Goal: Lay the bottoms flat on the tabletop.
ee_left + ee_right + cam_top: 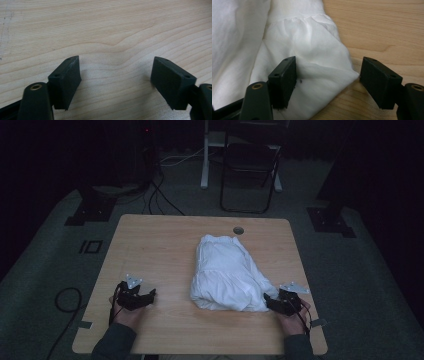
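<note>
1. The right gripper (328, 75) has its two black jaws spread wide, released, with a corner of the crumpled white cloth garment (294, 50) lying between them; the one jaw rests on or just over the fabric (I cannot tell whether it presses), the other stands over bare wood beside the cloth's tip.
2. The left gripper (115, 72) is just as wide open, gripping nothing, its jaws low over the bare light wooden tabletop (105, 30).
3. From above, the garment (226, 272) lies bunched in a single heap right of the tabletop's middle, its near right corner reaching the right gripper (272, 302) close to the near edge.
4. The left gripper (148, 296) sits near the near left corner, well apart from the cloth.
5. Count: one garment, two grippers, two hands, one round cable hole (238, 230) by the far edge.
</note>
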Motion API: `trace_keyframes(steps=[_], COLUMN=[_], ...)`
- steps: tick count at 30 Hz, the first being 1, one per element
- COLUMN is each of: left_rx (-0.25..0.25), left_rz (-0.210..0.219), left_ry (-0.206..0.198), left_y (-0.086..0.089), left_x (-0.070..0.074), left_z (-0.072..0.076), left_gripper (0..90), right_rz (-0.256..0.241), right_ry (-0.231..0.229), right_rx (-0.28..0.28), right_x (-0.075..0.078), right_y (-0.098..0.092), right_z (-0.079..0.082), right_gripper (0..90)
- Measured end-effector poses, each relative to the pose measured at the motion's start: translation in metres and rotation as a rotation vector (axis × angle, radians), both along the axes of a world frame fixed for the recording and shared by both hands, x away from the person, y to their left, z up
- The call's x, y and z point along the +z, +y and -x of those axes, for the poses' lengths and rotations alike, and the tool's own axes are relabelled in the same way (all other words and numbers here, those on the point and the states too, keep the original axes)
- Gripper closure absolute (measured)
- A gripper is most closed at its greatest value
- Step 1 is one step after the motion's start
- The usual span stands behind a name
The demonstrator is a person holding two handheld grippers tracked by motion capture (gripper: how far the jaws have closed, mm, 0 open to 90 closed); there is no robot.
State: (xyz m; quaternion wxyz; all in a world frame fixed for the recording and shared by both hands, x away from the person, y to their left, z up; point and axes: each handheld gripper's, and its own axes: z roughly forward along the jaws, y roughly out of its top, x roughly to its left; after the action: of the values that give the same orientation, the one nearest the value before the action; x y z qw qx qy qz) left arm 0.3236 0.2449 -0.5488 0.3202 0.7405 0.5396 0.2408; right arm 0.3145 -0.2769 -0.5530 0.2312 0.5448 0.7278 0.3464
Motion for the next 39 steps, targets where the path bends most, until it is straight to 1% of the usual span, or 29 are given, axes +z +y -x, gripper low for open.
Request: trace_keyframes(steps=[2,4,5,6,8,11,13,16,20,23,26,30,34,39], left_rx=[-0.012,-0.033,-0.04,-0.044,-0.061,-0.073,-0.078,-0.093,-0.12,-0.154,-0.172,-0.201,-0.234,-0.283], left_rz=[0.004,0.0,0.002,-0.001,-0.009,0.009,0.034,0.044,0.055,0.049,0.057,0.058,0.058,0.067], left_ry=[-0.007,0.004,0.006,0.005,-0.003,-0.018,-0.024,-0.03,-0.038,-0.038,-0.044,-0.058,-0.071,-0.085], left_y=[0.0,-0.001,-0.002,-0.004,-0.007,-0.011,-0.013,-0.019,-0.028,-0.037,-0.044,-0.055,-0.067,-0.085], left_x=[0.0,0.002,0.003,0.004,0.007,0.014,0.018,0.025,0.033,0.039,0.044,0.051,0.061,0.073], left_z=[0.0,-0.001,-0.002,-0.003,-0.004,-0.004,-0.005,-0.006,-0.009,-0.01,-0.011,-0.013,-0.014,-0.015], left_gripper=[33.5,39.1,44.7,46.2,46.4,46.5,46.5,46.3,45.9,45.0,44.7,44.9,44.8,44.6], right_rz=[0.001,0.0,0.0,-0.001,-0.001,-0.001,-0.002,-0.001,0.014,0.021,0.02,0.025,0.027,0.031], right_ry=[-0.001,-0.002,-0.002,-0.002,-0.001,0.001,0.002,0.0,-0.007,-0.015,-0.022,-0.037,-0.057,-0.038], right_rx=[0.002,0.004,0.005,0.007,0.007,0.008,0.01,0.019,0.023,0.022,0.023,0.025,0.039,0.049], right_x=[0.0,0.0,0.0,0.0,0.0,0.001,0.001,0.002,0.003,0.005,0.007,0.012,0.015,0.013], right_y=[0.0,0.0,0.0,0.0,0.0,0.0,0.0,0.002,0.003,0.004,0.004,0.006,0.009,0.012], right_z=[0.0,0.0,0.0,0.0,0.0,0.0,0.0,0.001,0.003,0.004,0.005,0.008,0.01,0.008], right_gripper=[29.9,30.5,30.7,31.6,32.4,32.6,34.8,38.7,41.6,43.2,44.7,45.8,46.0,46.0])
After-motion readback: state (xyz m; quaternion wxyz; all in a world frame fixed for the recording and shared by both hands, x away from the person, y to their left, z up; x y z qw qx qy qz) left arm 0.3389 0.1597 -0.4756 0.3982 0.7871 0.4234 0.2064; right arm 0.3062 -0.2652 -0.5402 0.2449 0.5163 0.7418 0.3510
